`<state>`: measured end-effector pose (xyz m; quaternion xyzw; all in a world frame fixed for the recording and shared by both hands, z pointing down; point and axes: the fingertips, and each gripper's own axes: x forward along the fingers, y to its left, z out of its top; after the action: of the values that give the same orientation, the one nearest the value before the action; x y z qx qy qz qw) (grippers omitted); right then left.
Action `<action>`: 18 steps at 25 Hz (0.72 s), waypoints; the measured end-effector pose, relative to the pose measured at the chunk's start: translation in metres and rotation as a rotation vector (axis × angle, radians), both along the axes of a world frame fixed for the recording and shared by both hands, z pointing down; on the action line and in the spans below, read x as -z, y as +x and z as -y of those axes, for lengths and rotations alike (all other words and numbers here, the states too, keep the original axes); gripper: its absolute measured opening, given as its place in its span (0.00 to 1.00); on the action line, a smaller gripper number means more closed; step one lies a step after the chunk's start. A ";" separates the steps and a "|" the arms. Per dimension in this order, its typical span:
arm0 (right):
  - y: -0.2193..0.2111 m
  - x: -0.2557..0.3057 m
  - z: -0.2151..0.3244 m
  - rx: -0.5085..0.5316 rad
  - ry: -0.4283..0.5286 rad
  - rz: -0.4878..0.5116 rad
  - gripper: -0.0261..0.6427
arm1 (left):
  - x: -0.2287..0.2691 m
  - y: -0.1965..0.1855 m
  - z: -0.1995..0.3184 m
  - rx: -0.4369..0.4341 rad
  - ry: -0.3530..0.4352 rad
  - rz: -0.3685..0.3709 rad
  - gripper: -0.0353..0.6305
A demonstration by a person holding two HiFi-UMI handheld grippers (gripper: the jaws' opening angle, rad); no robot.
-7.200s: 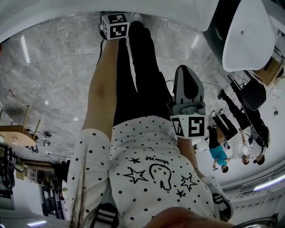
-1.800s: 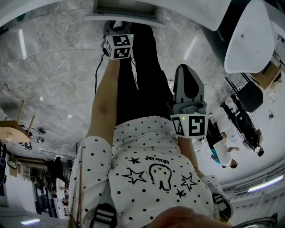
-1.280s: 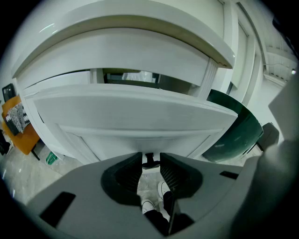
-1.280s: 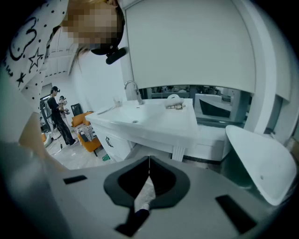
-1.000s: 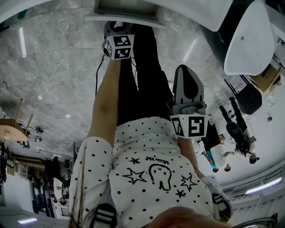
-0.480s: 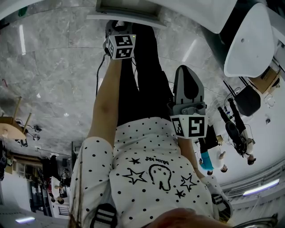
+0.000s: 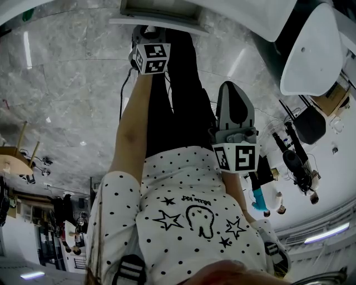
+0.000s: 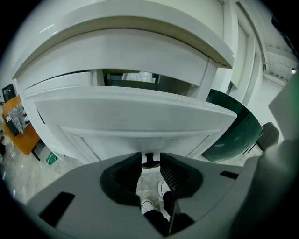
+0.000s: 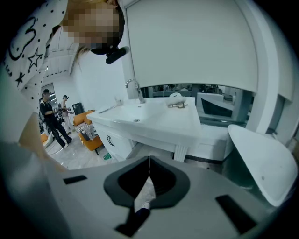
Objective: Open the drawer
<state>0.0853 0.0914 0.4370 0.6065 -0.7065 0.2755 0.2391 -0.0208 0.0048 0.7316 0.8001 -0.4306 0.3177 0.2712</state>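
- Since the oldest head view, the marker cube (image 7: 151,58) at the end of the outstretched arm sits lower in frame. The drawer (image 7: 158,10) now juts out at the top edge, where that older view shows none. Across the last second we see no change.
- We read the left gripper (image 8: 150,158) as clamped on the drawer's small dark knob (image 8: 150,164). The knob's disc fills the gap between the ribbed pads (image 8: 173,172) and touches both.
- We see the white drawer front straight ahead of that gripper, pulled out from the white cabinet (image 8: 140,51). A dark gap shows behind the front's top edge.
- Under the jaws in the left gripper view, we see the person's white shoes (image 8: 163,189).
- We see a dark green rounded body (image 8: 233,133) just right of the drawer front; we cannot tell what it is.
- We read the right gripper (image 9: 149,161) as closed, jaw tips meeting with nothing between them.
- In the head view, we find it close to the person's dotted shirt (image 7: 189,189), over the marble floor (image 7: 67,94) and well apart from the drawer.
- In the right gripper view, we see a white washstand (image 9: 154,123) with a faucet (image 9: 133,88), and people standing far off at the left.
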 end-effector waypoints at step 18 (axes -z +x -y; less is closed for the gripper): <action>-0.003 -0.005 0.000 -0.016 -0.004 0.003 0.06 | 0.019 -0.008 -0.010 0.029 0.015 -0.039 0.06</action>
<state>0.0827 0.0913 0.4416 0.6113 -0.7014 0.2799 0.2369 -0.0286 0.0144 0.7124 0.8017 -0.4392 0.2950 0.2780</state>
